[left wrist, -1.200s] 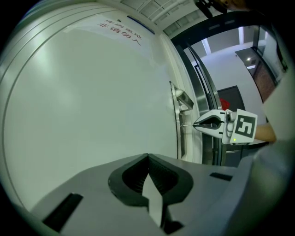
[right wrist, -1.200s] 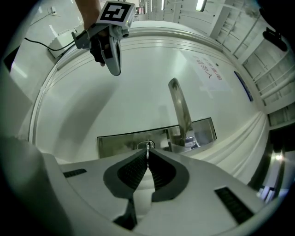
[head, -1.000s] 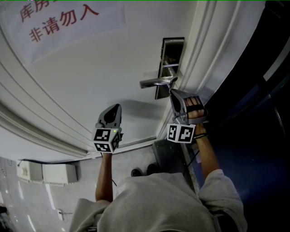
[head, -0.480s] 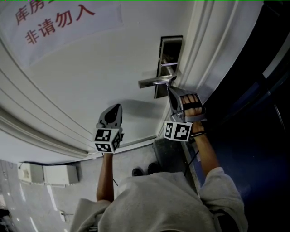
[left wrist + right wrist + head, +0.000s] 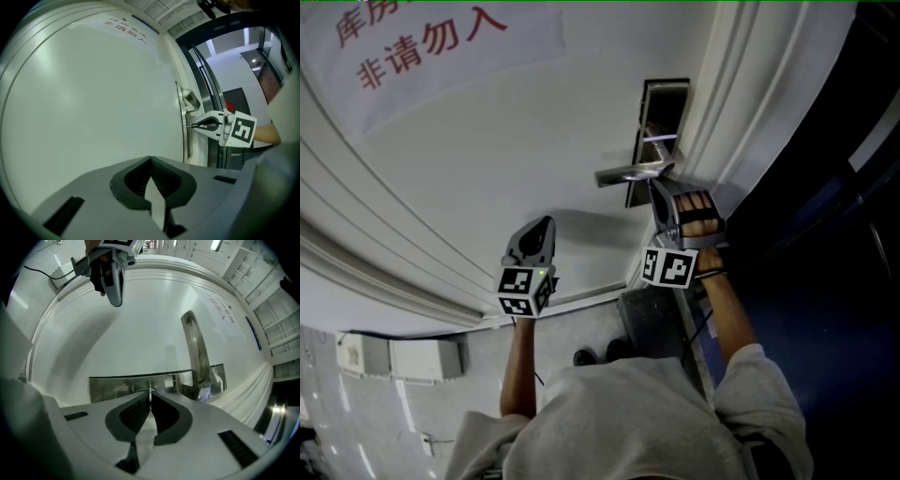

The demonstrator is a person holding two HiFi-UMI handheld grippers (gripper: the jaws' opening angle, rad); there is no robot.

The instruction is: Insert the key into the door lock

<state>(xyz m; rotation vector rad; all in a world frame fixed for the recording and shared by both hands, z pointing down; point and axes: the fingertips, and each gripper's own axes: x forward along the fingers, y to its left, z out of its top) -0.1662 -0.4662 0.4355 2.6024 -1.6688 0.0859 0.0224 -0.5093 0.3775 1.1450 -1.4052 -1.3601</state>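
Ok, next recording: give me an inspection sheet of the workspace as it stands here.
Surface: white door, upright, carrying a sign with red print.
Job's things: key pinched in the right tool, tip at the metal lock plate beside the lever handle; whether it has entered the keyhole cannot be told.
Clutter: nothing seen.
Tools: right tool shut on the key; left tool shut, empty, held clear of the lock plate.
Cables: thin cable beside the right forearm.
Surroundings: white door frame, white box low by the wall.
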